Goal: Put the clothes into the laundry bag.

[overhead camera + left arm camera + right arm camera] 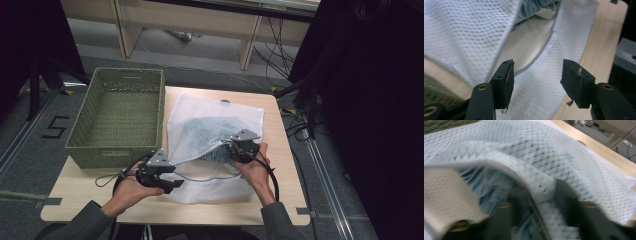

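Note:
A white mesh laundry bag lies on the wooden table with a blue-grey garment inside it. My right gripper is pushed into the bag's mouth. In the right gripper view the mesh drapes over its blurred jaws, which stand apart, and the blue garment lies just ahead of the gripper. My left gripper is at the bag's near left corner. It is open, with only the lower mesh layer beyond the jaws. The bag's opening gapes ahead.
A green woven basket stands on the table's left side, its inside bare. Dark stands and cables sit off the table's right. A wooden bench frame runs along the back. A cable loop lies by my left hand.

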A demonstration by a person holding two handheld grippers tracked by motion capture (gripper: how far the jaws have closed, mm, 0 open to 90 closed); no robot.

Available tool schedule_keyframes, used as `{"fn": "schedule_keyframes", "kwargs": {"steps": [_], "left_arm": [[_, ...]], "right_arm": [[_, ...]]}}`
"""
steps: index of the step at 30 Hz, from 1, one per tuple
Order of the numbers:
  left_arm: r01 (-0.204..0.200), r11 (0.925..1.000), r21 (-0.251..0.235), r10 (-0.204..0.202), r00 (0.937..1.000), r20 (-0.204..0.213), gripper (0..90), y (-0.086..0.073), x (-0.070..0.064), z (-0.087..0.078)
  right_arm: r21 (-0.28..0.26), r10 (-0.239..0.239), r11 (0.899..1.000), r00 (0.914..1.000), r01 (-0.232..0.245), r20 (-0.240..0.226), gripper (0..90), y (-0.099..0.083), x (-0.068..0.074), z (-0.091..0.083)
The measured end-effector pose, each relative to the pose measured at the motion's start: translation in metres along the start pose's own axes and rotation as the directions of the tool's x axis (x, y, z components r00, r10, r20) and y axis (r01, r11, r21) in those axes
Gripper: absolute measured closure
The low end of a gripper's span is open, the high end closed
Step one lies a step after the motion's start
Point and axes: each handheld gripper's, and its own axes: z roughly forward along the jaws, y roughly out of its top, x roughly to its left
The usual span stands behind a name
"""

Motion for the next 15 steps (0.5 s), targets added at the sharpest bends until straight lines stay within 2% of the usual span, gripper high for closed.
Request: {"fn": "schedule_keyframes", "kwargs": {"steps": [1, 3, 5, 6, 7, 9, 10, 11, 12, 13, 14, 15], "left_arm": [[-0.003, 1.0, -0.005, 0.003, 1.0, 0.002, 40.8, 0.0, 0.001, -0.001], [0.005, 1.0, -0.004, -0.005, 1.0, -0.004, 39.7, 0.0, 0.001, -0.002], [0.01, 0.9998, -0.018, -0.01, 0.9999, -0.008, 39.4, 0.0, 0.001, -0.002], [0.009, 0.9999, -0.008, -0.009, 0.9999, -0.013, 39.0, 0.0, 0.003, -0.003], [0.021, 0.9996, -0.018, -0.022, 0.9995, -0.022, 37.4, -0.001, 0.002, -0.003], [0.009, 1.0, -0.002, -0.009, 0.9996, -0.027, 37.1, -0.002, 0.006, -0.005], [0.019, 0.9998, -0.004, -0.019, 0.9994, -0.031, 36.5, -0.002, 0.007, -0.005], [0.028, 0.9996, -0.009, -0.028, 0.9993, -0.026, 36.5, -0.003, 0.007, -0.005], [0.021, 0.9998, -0.005, -0.021, 0.9993, -0.032, 36.1, -0.003, 0.008, -0.007], [0.023, 0.9997, -0.008, -0.023, 0.9992, -0.031, 35.6, -0.003, 0.008, -0.008], [0.023, 0.9997, -0.011, -0.023, 0.9994, -0.024, 35.6, -0.004, 0.008, -0.008], [0.02, 0.9998, -0.001, -0.02, 0.9995, -0.025, 34.6, -0.004, 0.008, -0.008]], "right_arm": [[-0.013, -0.015, 1.0, 0.9999, 0.015, 0.005, 85.7, 0.0, -0.002, -0.002], [-0.049, 0.009, 0.999, 1.0, -0.009, 0.002, 90.0, 0.0, -0.008, -0.019], [-0.052, 0.015, 0.999, 0.9999, -0.015, -0.005, 90.0, 0.0, -0.008, -0.024], [-0.064, 0.004, 0.998, 0.9999, -0.005, -0.016, 90.0, 0.0, -0.009, -0.035], [-0.075, -0.01, 0.997, 0.9993, 0.008, -0.036, 90.0, -0.003, -0.008, -0.052], [-0.077, -0.011, 0.997, 0.9988, 0.007, -0.047, 90.0, -0.005, -0.007, -0.057], [-0.065, -0.02, 0.998, 0.9971, 0.015, -0.074, 90.0, -0.011, -0.003, -0.073], [-0.065, -0.02, 0.998, 0.9971, 0.015, -0.074, 90.0, -0.011, -0.003, -0.073], [-0.06, -0.029, 0.998, 0.9957, 0.023, -0.088, 90.0, -0.014, 0.0, -0.077], [-0.013, -0.041, 0.999, 0.9928, 0.04, -0.112, 90.0, -0.025, 0.011, -0.082], [-0.013, -0.041, 0.999, 0.9928, 0.04, -0.112, 90.0, -0.025, 0.011, -0.082], [0.034, -0.071, 0.996, 0.9858, 0.077, -0.152, 90.0, -0.034, 0.019, -0.073]]}}
